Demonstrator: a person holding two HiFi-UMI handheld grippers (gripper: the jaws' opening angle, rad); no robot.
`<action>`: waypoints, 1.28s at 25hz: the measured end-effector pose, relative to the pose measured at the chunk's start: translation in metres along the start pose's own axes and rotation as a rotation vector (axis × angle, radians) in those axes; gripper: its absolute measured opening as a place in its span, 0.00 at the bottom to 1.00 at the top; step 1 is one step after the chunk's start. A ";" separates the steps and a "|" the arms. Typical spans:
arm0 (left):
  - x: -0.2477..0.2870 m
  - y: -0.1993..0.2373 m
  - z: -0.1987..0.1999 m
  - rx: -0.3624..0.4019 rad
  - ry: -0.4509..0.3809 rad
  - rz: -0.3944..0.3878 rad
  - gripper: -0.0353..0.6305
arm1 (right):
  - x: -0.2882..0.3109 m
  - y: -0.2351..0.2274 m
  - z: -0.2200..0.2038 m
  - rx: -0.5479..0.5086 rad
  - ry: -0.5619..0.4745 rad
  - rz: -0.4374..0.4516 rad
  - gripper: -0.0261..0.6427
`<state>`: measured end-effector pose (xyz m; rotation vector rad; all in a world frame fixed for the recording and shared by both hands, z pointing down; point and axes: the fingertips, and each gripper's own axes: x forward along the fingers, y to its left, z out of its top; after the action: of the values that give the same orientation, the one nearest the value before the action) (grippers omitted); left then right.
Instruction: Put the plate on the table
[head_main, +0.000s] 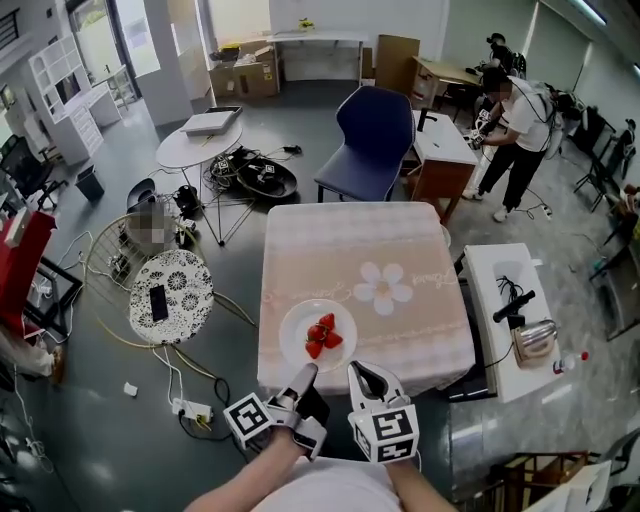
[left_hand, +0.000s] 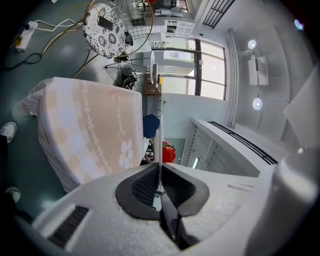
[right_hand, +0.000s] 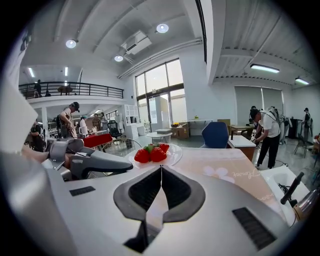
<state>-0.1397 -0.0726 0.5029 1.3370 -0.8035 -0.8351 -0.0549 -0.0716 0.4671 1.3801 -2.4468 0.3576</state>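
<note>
Plate (head_main: 318, 335) with strawberries (head_main: 322, 336) at near edge of pink-clothed surface (head_main: 400, 240). Near rim pinched in left tool (head_main: 306, 372), jaws closed on the rim edge-on. Right tool (head_main: 358, 372) just beside plate, jaws pressed together, nothing between. Flower print (head_main: 382, 288) on cloth, cursive script (head_main: 428, 282) beside it, too small to read.

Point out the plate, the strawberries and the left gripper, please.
plate (head_main: 291, 341): head view, bare white surface at its left.
strawberries (head_main: 322, 336): head view, middle of the red pile.
left gripper (head_main: 306, 374): head view, between its fingertips at the plate's near edge.
</note>
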 end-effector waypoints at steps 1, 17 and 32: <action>-0.001 0.001 0.006 -0.003 -0.002 -0.001 0.08 | 0.006 0.005 0.002 -0.003 0.001 0.005 0.05; 0.005 0.005 0.054 -0.027 0.001 -0.002 0.08 | 0.047 0.027 0.015 -0.025 0.014 0.000 0.05; 0.061 0.011 0.053 0.010 -0.001 0.018 0.08 | 0.083 -0.024 0.029 -0.012 -0.005 0.049 0.05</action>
<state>-0.1556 -0.1514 0.5184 1.3366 -0.8199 -0.8189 -0.0788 -0.1590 0.4741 1.3191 -2.4864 0.3514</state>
